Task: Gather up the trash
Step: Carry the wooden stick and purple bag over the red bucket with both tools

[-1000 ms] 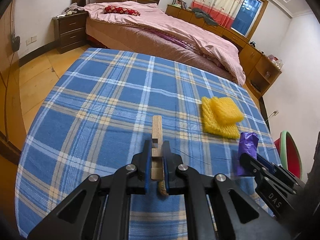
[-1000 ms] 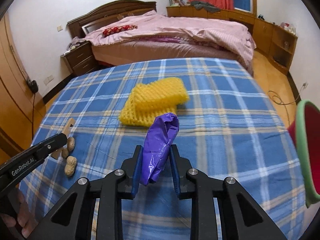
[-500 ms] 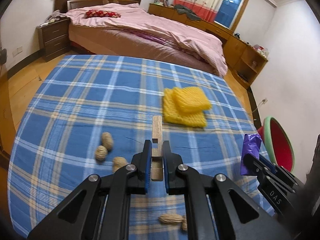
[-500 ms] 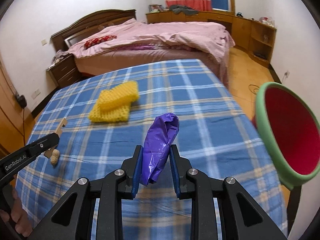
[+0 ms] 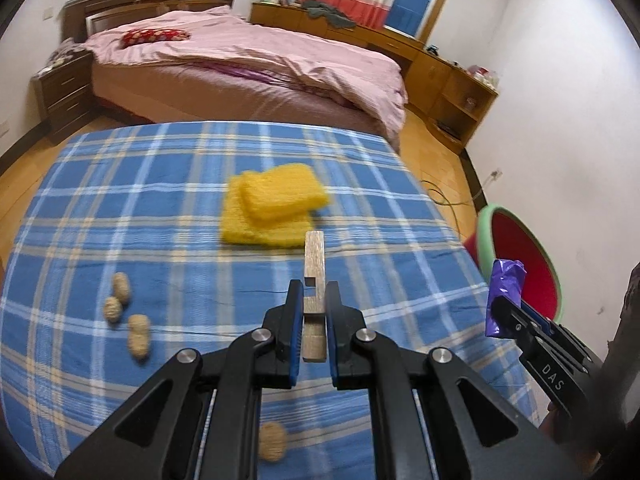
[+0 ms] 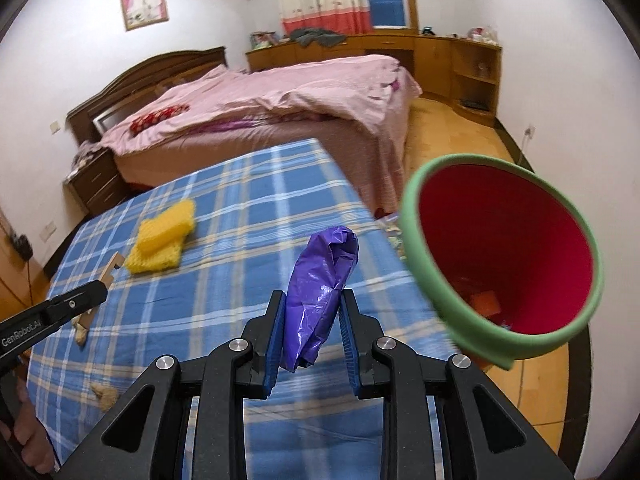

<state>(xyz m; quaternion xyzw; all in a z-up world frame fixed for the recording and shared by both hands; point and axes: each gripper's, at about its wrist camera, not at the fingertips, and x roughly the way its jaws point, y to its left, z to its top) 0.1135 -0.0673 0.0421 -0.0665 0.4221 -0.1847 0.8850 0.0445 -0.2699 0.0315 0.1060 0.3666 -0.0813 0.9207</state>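
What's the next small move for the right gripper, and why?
Probably carry the crumpled purple plastic bag, clamped in the right gripper, further right over the red bin with green rim, then release: the bag sits beside the rim, not yet above the opening.

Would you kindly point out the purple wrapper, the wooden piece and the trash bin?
purple wrapper (image 6: 322, 280), right wrist view, crumpled middle.
wooden piece (image 5: 314, 258), left wrist view, upper end.
trash bin (image 6: 420, 264), right wrist view, green rim.

— What can't you make out?
— My jaws hide the wooden strip's (image 5: 314, 264) near end, and one peanut (image 5: 272, 442) below them is a blur.
— And the bin (image 6: 416, 216)?
— Smeared rim (contents too small to tell).
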